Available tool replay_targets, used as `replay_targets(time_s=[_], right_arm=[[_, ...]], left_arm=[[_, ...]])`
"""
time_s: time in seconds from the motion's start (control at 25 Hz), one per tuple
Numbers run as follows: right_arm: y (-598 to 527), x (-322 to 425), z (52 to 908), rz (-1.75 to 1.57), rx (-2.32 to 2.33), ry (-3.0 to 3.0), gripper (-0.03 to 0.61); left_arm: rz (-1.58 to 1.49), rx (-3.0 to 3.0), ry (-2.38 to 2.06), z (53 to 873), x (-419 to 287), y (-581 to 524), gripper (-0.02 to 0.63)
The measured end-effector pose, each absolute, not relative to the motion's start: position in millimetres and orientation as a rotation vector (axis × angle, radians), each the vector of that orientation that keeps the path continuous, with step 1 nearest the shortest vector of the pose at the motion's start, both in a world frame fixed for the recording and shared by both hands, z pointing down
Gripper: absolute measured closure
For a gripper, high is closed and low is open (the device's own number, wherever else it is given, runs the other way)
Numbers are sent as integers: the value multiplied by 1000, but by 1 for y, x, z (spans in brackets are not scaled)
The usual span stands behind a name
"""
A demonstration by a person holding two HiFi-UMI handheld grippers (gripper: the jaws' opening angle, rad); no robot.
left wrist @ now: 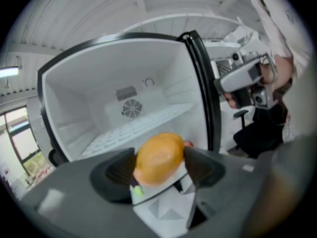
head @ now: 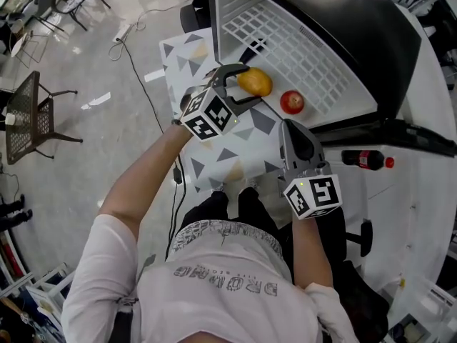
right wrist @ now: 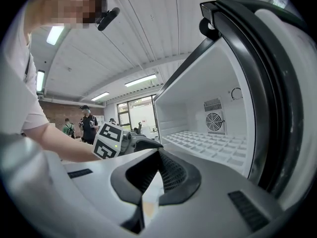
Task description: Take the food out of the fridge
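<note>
Your left gripper point(head: 246, 84) pinches the orange fruit point(head: 257, 82), with both pads pressed on its sides. That side-on hold is probably the safest way to carry something round. The fruit sits over the far corner of the patterned table point(head: 214, 156), just outside the open fridge point(head: 300, 41). I cannot tell whether it rests on the cloth or hangs just above it. A red fruit point(head: 291, 102) lies at about 4 o'clock from the orange one, at the fridge mouth. Your right gripper point(head: 291, 127) waits at 6 o'clock from that red fruit, jaws pressed together on nothing, likely parked low so it stays out of the left arm's path. The white grid shelf point(head: 285, 34) looks bare, so the red fruit seems the next pick.
</note>
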State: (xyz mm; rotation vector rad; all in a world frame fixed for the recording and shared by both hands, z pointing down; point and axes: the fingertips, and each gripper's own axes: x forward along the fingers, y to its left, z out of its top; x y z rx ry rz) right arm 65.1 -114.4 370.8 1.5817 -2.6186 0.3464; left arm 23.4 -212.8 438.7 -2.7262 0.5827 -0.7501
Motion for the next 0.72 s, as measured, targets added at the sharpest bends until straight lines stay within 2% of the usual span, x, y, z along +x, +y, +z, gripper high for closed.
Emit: replay_targets(time_s=[0.72], right_arm=[[-110,72,326,253,1539,-2667,586]], left_arm=[[-516,-2806,784,360,8,-175,296]])
